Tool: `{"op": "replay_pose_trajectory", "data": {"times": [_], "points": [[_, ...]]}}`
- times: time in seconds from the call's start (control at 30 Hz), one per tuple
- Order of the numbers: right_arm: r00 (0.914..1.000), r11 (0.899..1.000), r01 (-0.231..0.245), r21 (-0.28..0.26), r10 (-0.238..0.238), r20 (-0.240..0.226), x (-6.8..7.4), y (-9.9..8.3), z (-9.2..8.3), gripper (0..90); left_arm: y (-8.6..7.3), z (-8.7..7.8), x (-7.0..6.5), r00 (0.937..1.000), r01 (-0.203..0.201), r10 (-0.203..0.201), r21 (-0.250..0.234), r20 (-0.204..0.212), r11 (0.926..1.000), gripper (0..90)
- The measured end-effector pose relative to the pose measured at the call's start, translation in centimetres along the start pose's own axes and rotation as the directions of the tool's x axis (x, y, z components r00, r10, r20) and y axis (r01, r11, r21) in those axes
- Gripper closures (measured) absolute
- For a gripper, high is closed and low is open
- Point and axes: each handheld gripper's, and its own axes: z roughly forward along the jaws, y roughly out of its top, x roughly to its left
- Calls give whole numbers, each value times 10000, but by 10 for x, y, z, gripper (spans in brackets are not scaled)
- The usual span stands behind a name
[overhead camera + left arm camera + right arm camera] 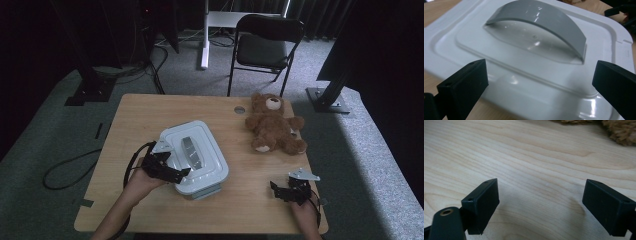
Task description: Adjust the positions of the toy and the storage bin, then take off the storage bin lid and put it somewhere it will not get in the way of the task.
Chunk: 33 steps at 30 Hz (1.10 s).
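Lid (196, 155) (white, grey arched handle (541, 23)) sits on a box mid-tabletop, toward the near edge. Left gripper (167, 167) gapes wide at its near-left side; right gripper (290, 190), also spread, hovers near the near-right corner. Teddy (272, 125) lies far right.

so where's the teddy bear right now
In the high view the teddy bear lies on the far right part of the table, right of the white lidded box and beyond the right gripper.
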Motion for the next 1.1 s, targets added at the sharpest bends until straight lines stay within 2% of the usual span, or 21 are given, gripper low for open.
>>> {"op": "replay_pose_trajectory", "data": {"times": [0.1, 0.23, 0.4, 0.73, 0.87, 1.0, 1.07, 1.1], "points": [[9997, 9993, 233, 304, -235, 53, 3, 1, 3, 131, 3, 4, -3, 9999, -133, 133, 123, -1, 9998, 10], [9999, 9992, 132, 367, -129, -68, 1, 1, 3, 132, 6, 9, -5, 9999, -116, 116, 190, 17, 9998, 10], [9999, 9993, 115, 370, -113, -52, 1, 1, 3, 132, 7, 13, -7, 9999, -92, 89, 261, 109, 9996, 10], [9999, 9992, 112, 371, -111, -48, 1, 1, 3, 133, 12, 15, -10, 9999, -71, 73, 144, -138, 9999, 10], [9999, 9993, 113, 370, -111, -48, 1, 1, 3, 133, 15, 17, -13, 9999, -81, 80, 116, 64, 9999, 10], [9999, 9993, 112, 370, -110, -47, 1, 1, 3, 133, 18, 21, -16, 9999, -123, 123, 112, 52, 9999, 11], [9999, 9993, 135, 356, -133, -44, 1, 1, 3, 132, 19, 21, -18, 9999, -124, 124, 2, 16, 9999, 69], [9999, 9993, 136, 353, -135, -41, 1, 1, 3, 133, 20, 22, -18, 9999, -119, 119, -5, 37, 9999, 69]]}}
